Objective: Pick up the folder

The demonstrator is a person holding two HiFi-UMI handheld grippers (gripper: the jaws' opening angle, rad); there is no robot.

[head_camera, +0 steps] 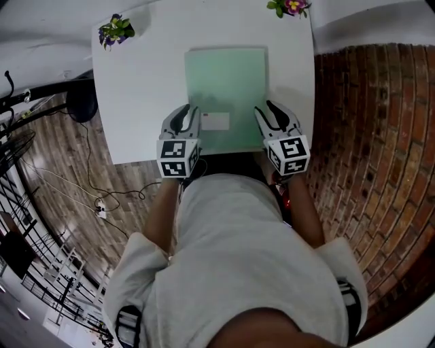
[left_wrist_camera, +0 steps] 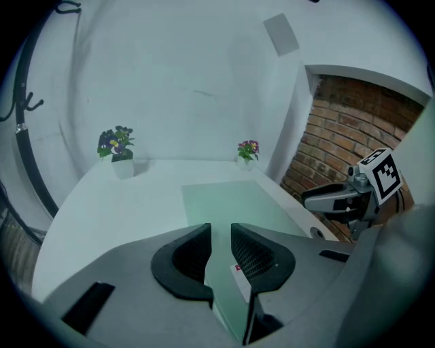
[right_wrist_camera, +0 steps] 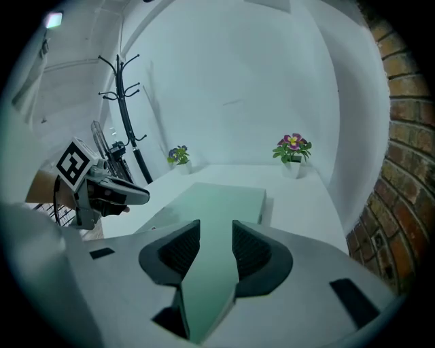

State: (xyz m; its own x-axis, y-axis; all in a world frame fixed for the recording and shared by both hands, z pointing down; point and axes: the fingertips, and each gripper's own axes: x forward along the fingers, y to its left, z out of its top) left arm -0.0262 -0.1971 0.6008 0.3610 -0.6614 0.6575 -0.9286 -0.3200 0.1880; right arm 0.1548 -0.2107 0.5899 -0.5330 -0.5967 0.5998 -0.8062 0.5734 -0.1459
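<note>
- Folder (head_camera: 225, 88), pale green, lies flat on the white bench (head_camera: 136, 102), reaching its 6 o'clock edge.
- A purple-flower pot (head_camera: 115, 30) sits at the bench's 11 o'clock corner and a pink-flower pot (head_camera: 291, 7) at 1 o'clock.
- My left hand-held gripper (head_camera: 187, 109) is over the folder's 7 o'clock corner, its jaws a narrow slit apart and gripping nothing.
- My right hand-held gripper (head_camera: 269, 106) is over the 5 o'clock corner, its jaws slightly wider and empty.
- Both tilt forward and down.

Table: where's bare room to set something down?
Free: strip left of the folder, toward the purple flower pot; narrower strip right of it, toward the pink flower pot. Crowded: near edge, left gripper and right gripper at folder corners.
</note>
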